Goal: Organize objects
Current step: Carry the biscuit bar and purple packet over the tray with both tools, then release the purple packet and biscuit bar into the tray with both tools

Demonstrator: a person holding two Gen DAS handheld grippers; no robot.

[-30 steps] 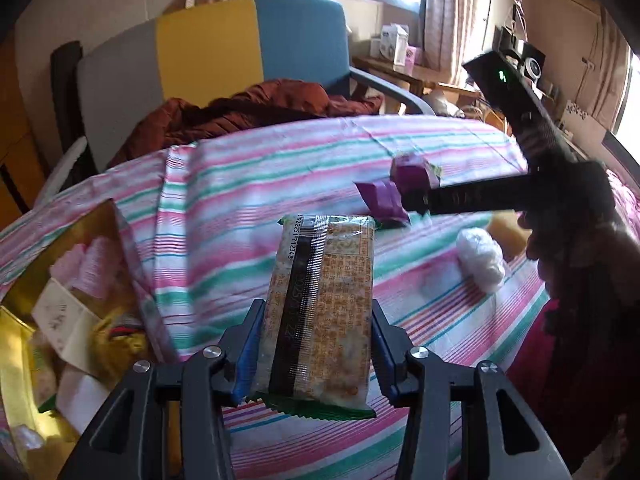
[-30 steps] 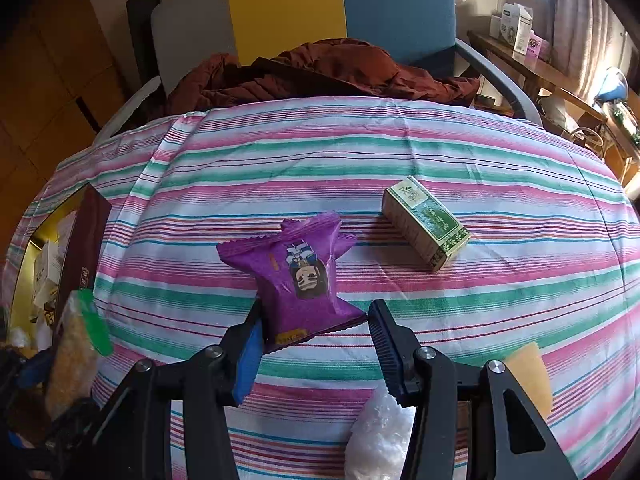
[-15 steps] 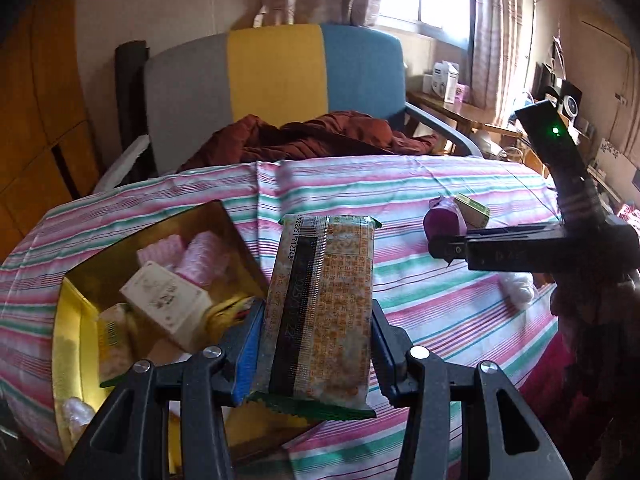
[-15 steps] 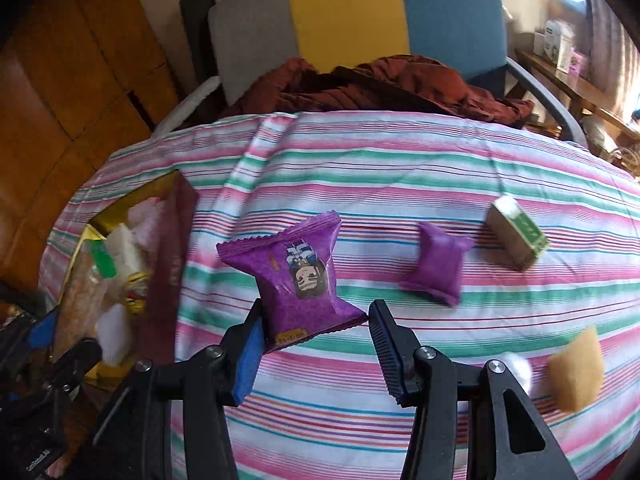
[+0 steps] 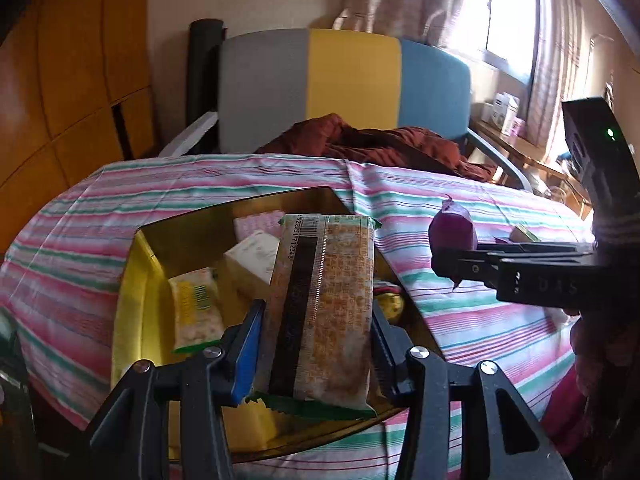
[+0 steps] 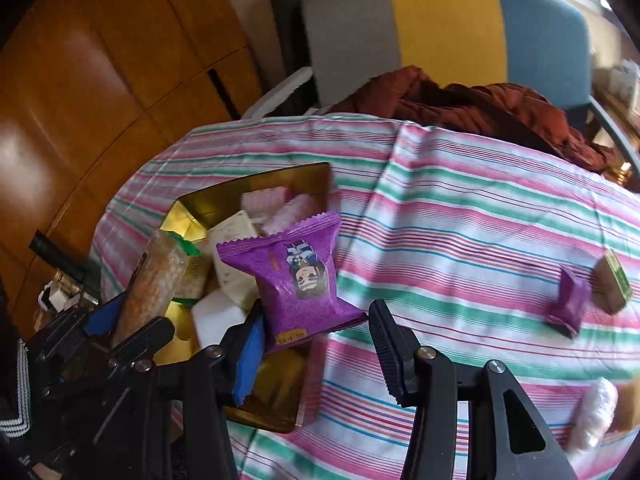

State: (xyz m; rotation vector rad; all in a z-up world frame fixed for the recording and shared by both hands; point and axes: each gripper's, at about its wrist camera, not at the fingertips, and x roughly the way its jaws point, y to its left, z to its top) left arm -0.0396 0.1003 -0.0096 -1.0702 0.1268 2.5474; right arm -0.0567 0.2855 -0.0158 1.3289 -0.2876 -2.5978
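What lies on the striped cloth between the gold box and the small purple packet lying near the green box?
Nothing: in the right wrist view, the cloth between the gold box and the small purple packet is bare.

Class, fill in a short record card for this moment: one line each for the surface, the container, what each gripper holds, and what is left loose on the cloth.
Surface: table under a striped cloth
Container: gold box, open, already holding several wrapped snacks
Left gripper: shut on an orange cracker packet, held above the box
Right gripper: purple snack packet sits against the left finger only, at the box's edge
Loose on cloth: small purple packet, green box, white wrapped item
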